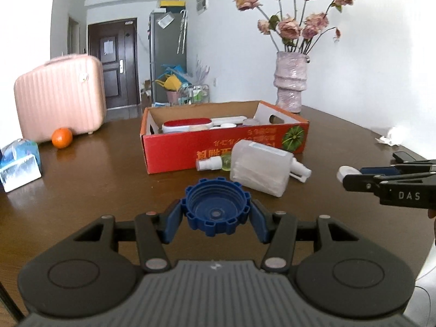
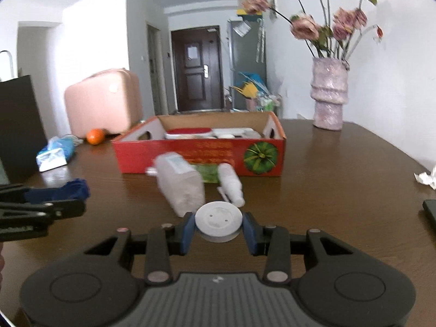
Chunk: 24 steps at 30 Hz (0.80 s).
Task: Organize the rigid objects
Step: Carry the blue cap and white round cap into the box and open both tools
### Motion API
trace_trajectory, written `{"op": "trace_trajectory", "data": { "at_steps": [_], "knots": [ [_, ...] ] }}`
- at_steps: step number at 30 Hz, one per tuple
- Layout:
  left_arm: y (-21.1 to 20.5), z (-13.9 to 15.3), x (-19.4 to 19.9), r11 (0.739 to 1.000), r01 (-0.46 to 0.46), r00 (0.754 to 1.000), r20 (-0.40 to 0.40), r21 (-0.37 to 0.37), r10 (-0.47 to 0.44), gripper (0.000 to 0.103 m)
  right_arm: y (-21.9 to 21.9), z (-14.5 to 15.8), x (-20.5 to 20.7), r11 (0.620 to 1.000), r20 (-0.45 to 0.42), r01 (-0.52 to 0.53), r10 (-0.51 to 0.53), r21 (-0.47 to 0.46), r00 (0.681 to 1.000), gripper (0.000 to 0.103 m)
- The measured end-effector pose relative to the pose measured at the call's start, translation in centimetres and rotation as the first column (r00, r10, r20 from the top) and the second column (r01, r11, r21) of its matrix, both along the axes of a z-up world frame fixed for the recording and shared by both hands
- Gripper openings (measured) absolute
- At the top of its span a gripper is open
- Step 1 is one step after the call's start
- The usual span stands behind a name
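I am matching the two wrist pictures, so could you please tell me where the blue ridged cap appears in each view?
Left wrist view: the blue ridged cap sits low at centre, clamped in the left hand-held gripper.
Right wrist view: the cap shows at the left edge, partly hidden, blurred.
Shared landmark: the red cardboard box, behind the cap in both.

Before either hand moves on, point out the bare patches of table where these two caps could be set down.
Bare brown wooden table lies between the orange fruit and the red cardboard box, and between that box and the pink wrapped vase. The strip in front of the box is crowded by the clear plastic pump bottle and small white spray bottle.
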State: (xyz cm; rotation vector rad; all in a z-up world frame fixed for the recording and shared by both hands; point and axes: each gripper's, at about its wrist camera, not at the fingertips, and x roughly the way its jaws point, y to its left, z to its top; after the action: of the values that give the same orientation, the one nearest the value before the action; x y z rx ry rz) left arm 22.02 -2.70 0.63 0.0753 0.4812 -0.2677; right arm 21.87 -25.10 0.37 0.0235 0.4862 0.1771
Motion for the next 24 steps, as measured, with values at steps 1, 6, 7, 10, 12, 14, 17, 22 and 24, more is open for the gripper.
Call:
{"op": "trace_trajectory", "data": {
  "at_steps": [1,6,7,10,12,14,17,22,24],
  "knots": [
    [0.0,0.2,-0.3,1.000,0.003,1.000,0.004,-0.005,-0.003,0.054,0.2,0.2,-0.3,1.000,0.004,-0.007,0.007,-0.002,1.000,0.038],
    [-0.1,0.9,-1.1,1.000,0.011,1.000,0.024,-0.016,-0.011,0.054,0.8,0.9,-1.2,1.000,0.020,-0.019,0.019,-0.014,1.000,0.038],
    [-0.1,0.9,-1.1,1.000,0.009,1.000,0.020,-0.018,-0.009,0.054,0.8,0.9,-1.3,1.000,0.020,-0.019,0.019,-0.014,1.000,0.038],
    [0.1,0.9,-0.6,1.000,0.005,1.000,0.018,-0.020,-0.004,0.054,0.8,0.8,-1.1,1.000,0.016,-0.017,0.017,-0.017,1.000,0.038],
    [0.3,1.2,-0.1,1.000,0.011,1.000,0.024,-0.025,-0.011,0.054,0.7,0.8,-0.8,1.000,0.015,-0.013,0.013,-0.017,1.000,0.038],
    [0.6,1.8,1.0,0.998,0.033,0.999,0.023,-0.047,-0.032,0.054,0.5,1.0,-0.3,1.000,0.018,-0.011,0.012,-0.015,1.000,0.038],
    [0.6,3.4,3.7,0.994,0.081,0.996,0.035,-0.074,-0.079,0.054,0.2,1.9,1.1,1.000,0.031,-0.029,0.030,-0.011,0.999,0.038],
    [-1.5,6.2,11.5,0.976,0.186,0.982,0.012,-0.112,-0.186,0.054,-1.0,4.4,7.6,0.998,0.035,-0.064,0.064,0.015,0.997,0.038],
    [-2.6,6.4,15.4,0.965,0.213,0.974,-0.039,-0.152,-0.221,0.054,-1.6,5.0,11.3,0.997,0.007,-0.072,0.072,0.040,0.997,0.038]
  ]
}}
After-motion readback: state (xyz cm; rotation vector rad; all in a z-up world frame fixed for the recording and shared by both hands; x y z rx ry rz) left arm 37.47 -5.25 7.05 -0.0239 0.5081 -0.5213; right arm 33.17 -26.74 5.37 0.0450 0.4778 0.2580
